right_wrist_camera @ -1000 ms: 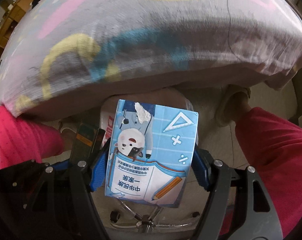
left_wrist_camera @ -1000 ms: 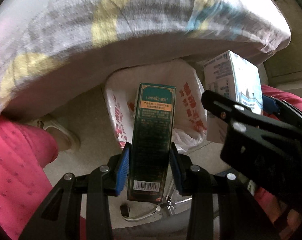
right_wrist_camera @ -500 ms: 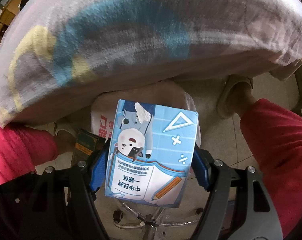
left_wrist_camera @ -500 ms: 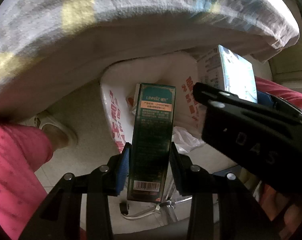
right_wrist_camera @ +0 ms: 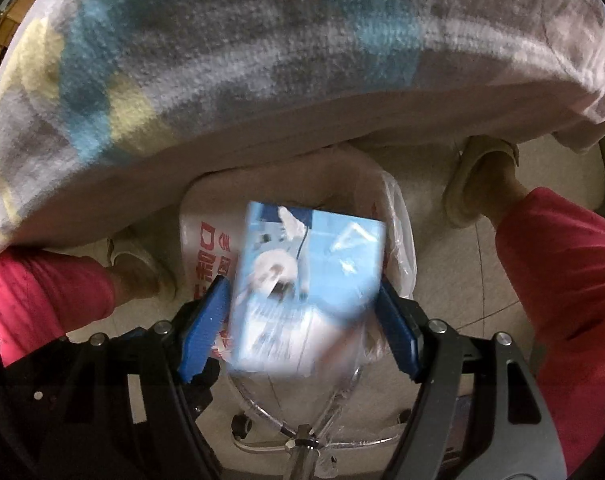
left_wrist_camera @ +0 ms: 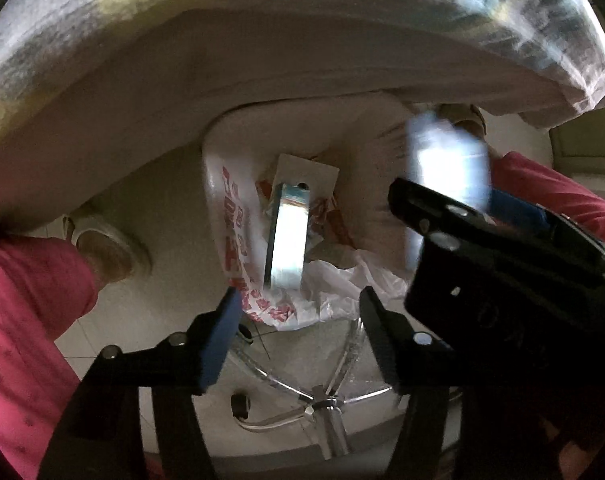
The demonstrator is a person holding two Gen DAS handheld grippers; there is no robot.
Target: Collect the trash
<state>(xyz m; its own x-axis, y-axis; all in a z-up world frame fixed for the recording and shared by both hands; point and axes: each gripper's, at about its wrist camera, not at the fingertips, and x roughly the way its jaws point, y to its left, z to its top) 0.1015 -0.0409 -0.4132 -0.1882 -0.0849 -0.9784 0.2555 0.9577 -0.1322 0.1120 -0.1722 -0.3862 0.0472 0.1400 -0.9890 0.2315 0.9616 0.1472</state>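
Two boxes: narrow box [left_wrist_camera: 288, 236] in bag [left_wrist_camera: 230, 216], blue carton [right_wrist_camera: 306, 288] between right gripper [right_wrist_camera: 302, 320] pads

Dim light is falling under the cloth-covered table [left_wrist_camera: 262, 60], shadowing everything. Motion blur is smearing the blue carton [right_wrist_camera: 306, 292]; fisheye edges are curving.

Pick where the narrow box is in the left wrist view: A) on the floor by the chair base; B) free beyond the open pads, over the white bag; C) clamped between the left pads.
B: the left gripper, jaws just opening, grips nothing; the blurred narrow box is over the white bag.
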